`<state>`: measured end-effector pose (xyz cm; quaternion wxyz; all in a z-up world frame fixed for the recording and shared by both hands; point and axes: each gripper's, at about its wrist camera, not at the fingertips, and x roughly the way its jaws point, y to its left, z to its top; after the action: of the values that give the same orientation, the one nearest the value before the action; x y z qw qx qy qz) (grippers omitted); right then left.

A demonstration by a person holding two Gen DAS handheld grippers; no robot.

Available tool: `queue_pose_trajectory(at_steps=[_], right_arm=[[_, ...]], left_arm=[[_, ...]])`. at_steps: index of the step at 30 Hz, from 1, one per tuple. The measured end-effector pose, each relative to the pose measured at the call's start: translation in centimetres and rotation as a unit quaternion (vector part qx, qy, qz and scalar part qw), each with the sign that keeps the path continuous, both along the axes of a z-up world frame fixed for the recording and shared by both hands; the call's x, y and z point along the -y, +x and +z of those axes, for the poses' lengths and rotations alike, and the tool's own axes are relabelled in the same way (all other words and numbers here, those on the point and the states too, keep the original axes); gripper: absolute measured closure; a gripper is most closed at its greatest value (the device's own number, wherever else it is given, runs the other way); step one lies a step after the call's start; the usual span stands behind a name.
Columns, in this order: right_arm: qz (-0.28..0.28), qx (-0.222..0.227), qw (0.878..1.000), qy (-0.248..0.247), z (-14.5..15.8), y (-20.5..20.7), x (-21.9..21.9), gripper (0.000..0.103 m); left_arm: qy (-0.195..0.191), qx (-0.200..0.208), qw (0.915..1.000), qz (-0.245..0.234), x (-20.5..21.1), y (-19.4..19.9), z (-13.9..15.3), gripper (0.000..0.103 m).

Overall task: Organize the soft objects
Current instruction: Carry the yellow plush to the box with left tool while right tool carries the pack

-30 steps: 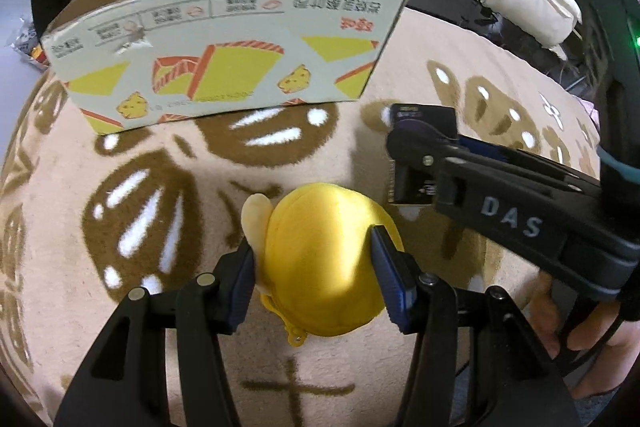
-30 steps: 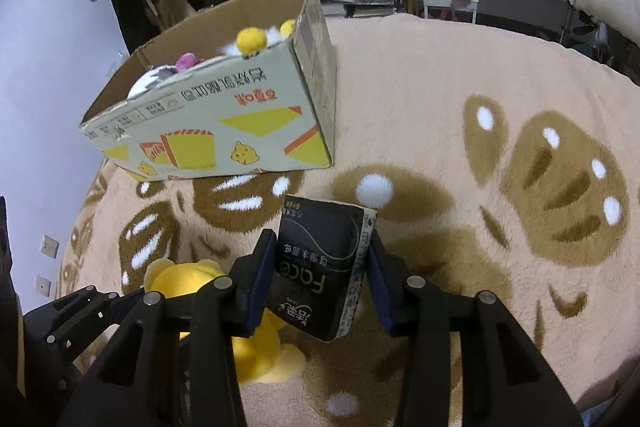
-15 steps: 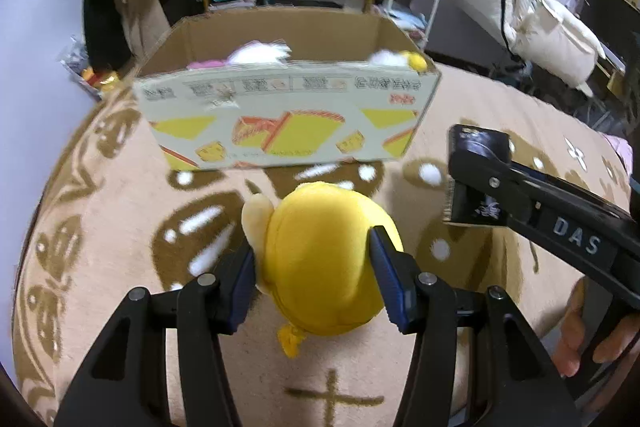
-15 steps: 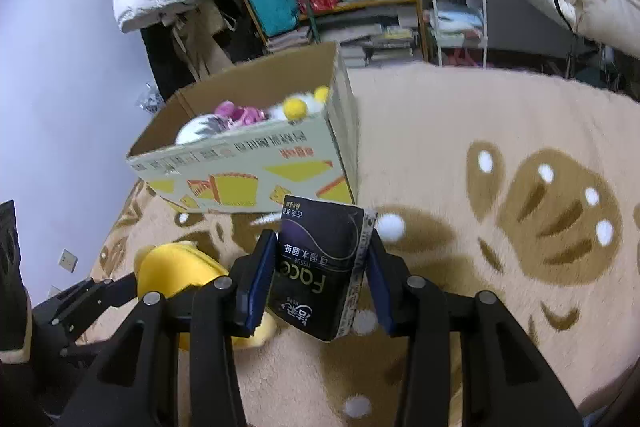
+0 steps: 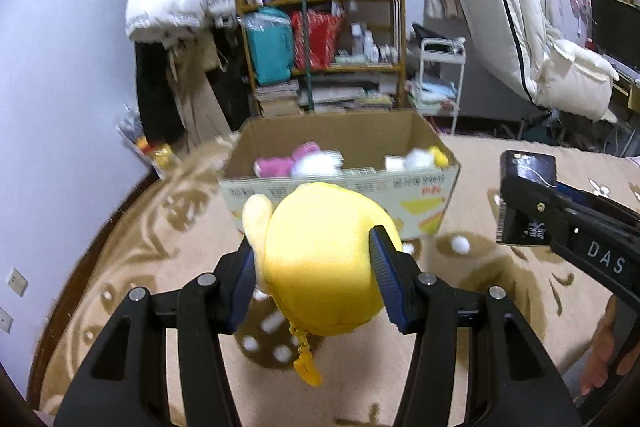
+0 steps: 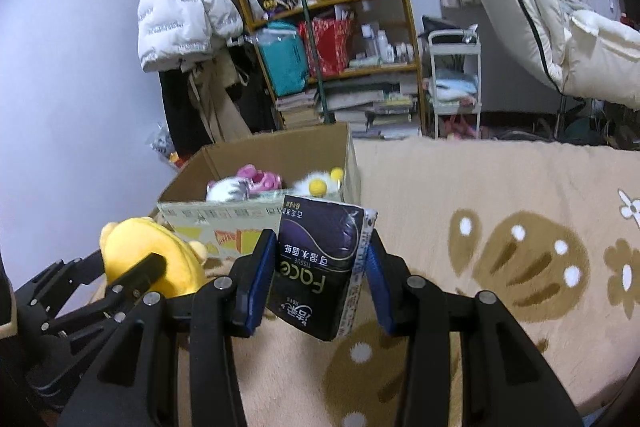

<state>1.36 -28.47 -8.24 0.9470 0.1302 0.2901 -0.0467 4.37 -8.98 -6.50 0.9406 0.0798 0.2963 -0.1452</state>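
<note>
Two black hand-held grippers nearest, both loaded, both clear of tan brown-patterned rug. Left gripper clamped on round yellow plush toy, blue pads pressed into its sides, yellow tag dangling beneath. Right gripper clamped on dark purple soft tissue pack, pack upright between pads. Beyond, open printed cardboard box on rug, pink and white plush toys inside. Farther back, wooden shelf with clutter, white puffer jacket hanging left.

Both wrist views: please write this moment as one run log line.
left tongs: shut on yellow plush toy | right tongs: shut on tissue pack | both lifted off rug | cardboard box: ahead, open
</note>
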Motion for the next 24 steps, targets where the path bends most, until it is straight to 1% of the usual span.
queue_pose_trajectory(at_steps=[4, 7, 9, 13, 16, 24], right_arm=[[0.002, 0.018, 1.0, -0.001, 0.8, -0.3, 0.2, 0.057], [0.002, 0.035, 0.999, -0.003, 1.4, -0.5, 0.0, 0.057], [0.0, 0.048, 0.999, -0.004, 1.9, -0.5, -0.1, 0.057], [-0.007, 0.069, 0.997, -0.026, 2.9, -0.2, -0.5, 0.057], [-0.007, 0.078, 0.996, -0.038, 3.5, 0.4, -0.8, 0.057], [-0.006, 0.084, 0.994, -0.066, 4.1, 2.4, -1.3, 0.057]], left_arm=[[-0.005, 0.026, 0.9996, 0.013, -0.8, -0.3, 1.3, 0.051], [-0.003, 0.061, 0.9977, 0.028, -1.4, -0.6, 2.5, 0.051], [0.003, 0.097, 0.9944, 0.042, -1.8, -0.9, 3.4, 0.05], [0.006, 0.141, 0.9884, 0.058, -2.2, -1.1, 4.8, 0.05], [0.005, 0.161, 0.9848, 0.066, -2.4, -0.9, 5.5, 0.05], [0.005, 0.177, 0.9821, 0.063, -2.1, 1.0, 6.5, 0.05]])
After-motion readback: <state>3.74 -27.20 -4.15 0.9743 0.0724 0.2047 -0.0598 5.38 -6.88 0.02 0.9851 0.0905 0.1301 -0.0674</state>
